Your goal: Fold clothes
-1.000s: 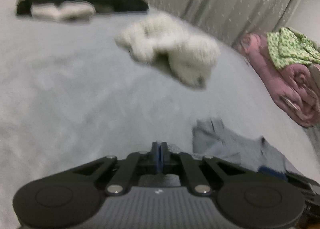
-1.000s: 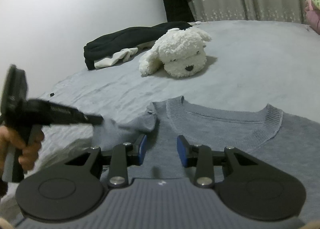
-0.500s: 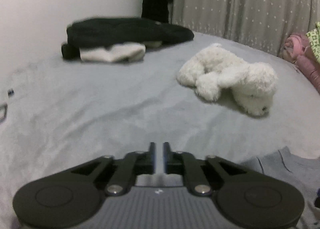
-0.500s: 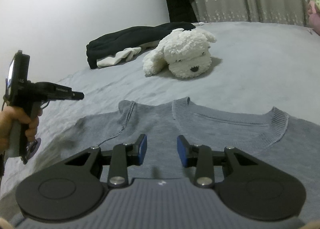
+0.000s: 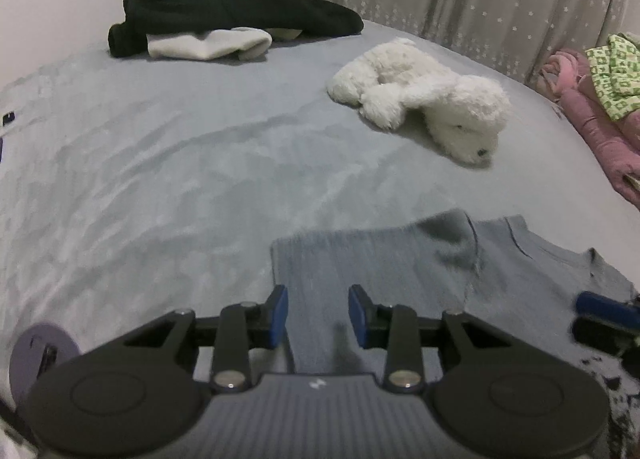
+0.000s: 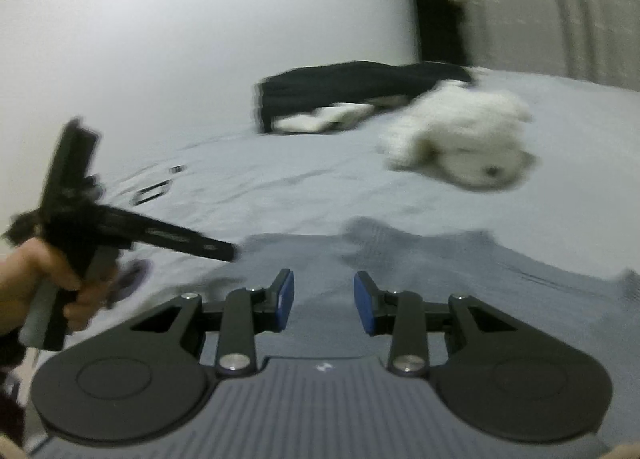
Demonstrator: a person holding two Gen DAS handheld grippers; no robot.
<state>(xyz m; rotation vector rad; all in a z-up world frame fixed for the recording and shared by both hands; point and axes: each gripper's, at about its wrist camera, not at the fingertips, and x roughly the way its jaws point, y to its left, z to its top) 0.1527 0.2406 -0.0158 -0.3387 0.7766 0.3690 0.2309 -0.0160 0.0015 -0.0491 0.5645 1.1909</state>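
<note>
The sweater [image 5: 400,271] lay flat on the gray bed [image 5: 160,179], close in front of both tongs. The left tongs [image 5: 318,317] hung over its sleeve end, open wide, holding nothing. The right tongs [image 6: 324,301] were open wide over the sweater too, with nothing in them. A white toy dog [image 5: 424,107] lay farther back. Behind it sat a black pile [image 5: 232,15] with a white cloth [image 5: 208,45].
</note>
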